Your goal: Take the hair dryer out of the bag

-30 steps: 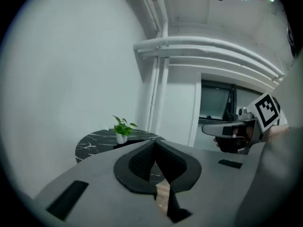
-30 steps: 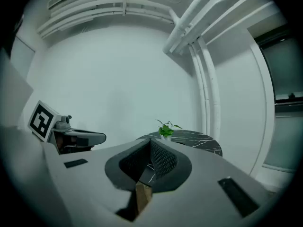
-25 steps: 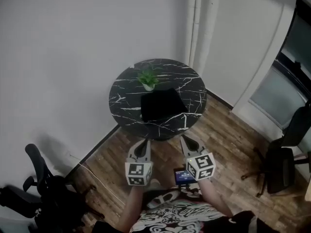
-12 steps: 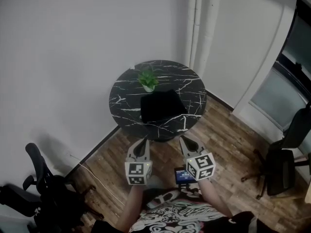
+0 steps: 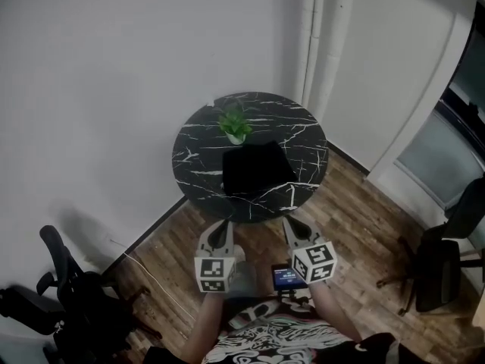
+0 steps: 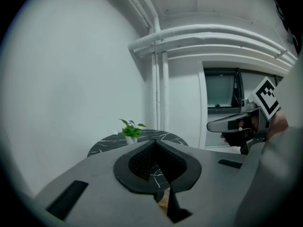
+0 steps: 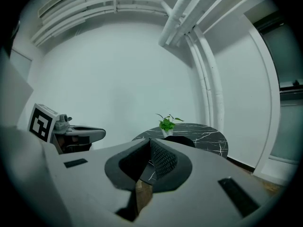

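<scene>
A black bag point(image 5: 255, 167) lies flat on the round black marble table point(image 5: 197, 158), just in front of a small potted plant point(image 5: 233, 123). The hair dryer is not visible. My left gripper point(image 5: 223, 228) and right gripper point(image 5: 292, 227) hover side by side over the wooden floor, short of the table's near edge, both pointing toward it. Both are shut with nothing between the jaws. In the left gripper view the table point(image 6: 104, 145) and plant point(image 6: 131, 130) show ahead past my left gripper point(image 6: 155, 144). In the right gripper view the bag point(image 7: 182, 139) shows beyond my right gripper point(image 7: 150, 143).
A black office chair point(image 5: 64, 302) stands at the lower left and another chair point(image 5: 447, 249) at the right by a window. White walls and vertical pipes point(image 5: 322, 36) stand behind the table. A cable runs along the floor point(image 5: 151, 279) near the wall.
The view has shifted slightly; the table sits a little to the right in the frame. Both grippers stay shut and side by side, the right one slightly lower.
</scene>
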### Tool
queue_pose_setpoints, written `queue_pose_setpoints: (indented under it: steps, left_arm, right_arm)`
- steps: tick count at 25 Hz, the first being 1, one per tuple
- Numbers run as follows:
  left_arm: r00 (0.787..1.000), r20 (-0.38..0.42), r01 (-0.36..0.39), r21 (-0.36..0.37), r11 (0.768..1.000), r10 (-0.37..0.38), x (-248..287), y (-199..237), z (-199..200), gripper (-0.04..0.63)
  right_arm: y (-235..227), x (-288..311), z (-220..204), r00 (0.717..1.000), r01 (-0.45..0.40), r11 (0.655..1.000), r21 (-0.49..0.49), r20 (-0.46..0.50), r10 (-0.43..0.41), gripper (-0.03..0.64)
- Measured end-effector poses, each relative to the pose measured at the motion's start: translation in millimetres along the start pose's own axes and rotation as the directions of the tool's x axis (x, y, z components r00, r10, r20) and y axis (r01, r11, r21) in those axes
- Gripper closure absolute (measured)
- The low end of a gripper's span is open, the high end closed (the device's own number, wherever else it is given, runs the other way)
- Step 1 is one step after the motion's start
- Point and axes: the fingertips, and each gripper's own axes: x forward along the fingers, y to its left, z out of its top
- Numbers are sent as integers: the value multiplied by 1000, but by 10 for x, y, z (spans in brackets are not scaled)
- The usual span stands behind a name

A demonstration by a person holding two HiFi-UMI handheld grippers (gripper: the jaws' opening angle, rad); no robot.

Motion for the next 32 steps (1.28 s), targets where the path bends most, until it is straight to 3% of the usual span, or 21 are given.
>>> queue_pose_setpoints:
  steps: [5,17,27,29,32]
  left_arm:
    - [1000,-4,8,9,1000,-8,302,214,-19,581]
    - [997,-39,58,-56,997,-60,1505,1198,33,581]
    - [986,-101,119,-105,987,-130,2395,1727,-142,581]
    - [983,-115,132,-100,986,-143,2530,1815,-194,581]
    - [974,-161,159,-24,987,-161,2713,1902,-290,581]
  right_arm:
    - [-124,316,-2,1000,16,1000,25,-9,-16,598]
    - [-386,1650,253,992,68,997,-18,-107,-70,597]
    - [-778,2514,218,968,148,989,3,-207,-144,597]
    - [-820,2657,182,964,150,989,21,-226,-141,597]
    - [-839,2830,144,960,147,989,22,-245,-137,597]
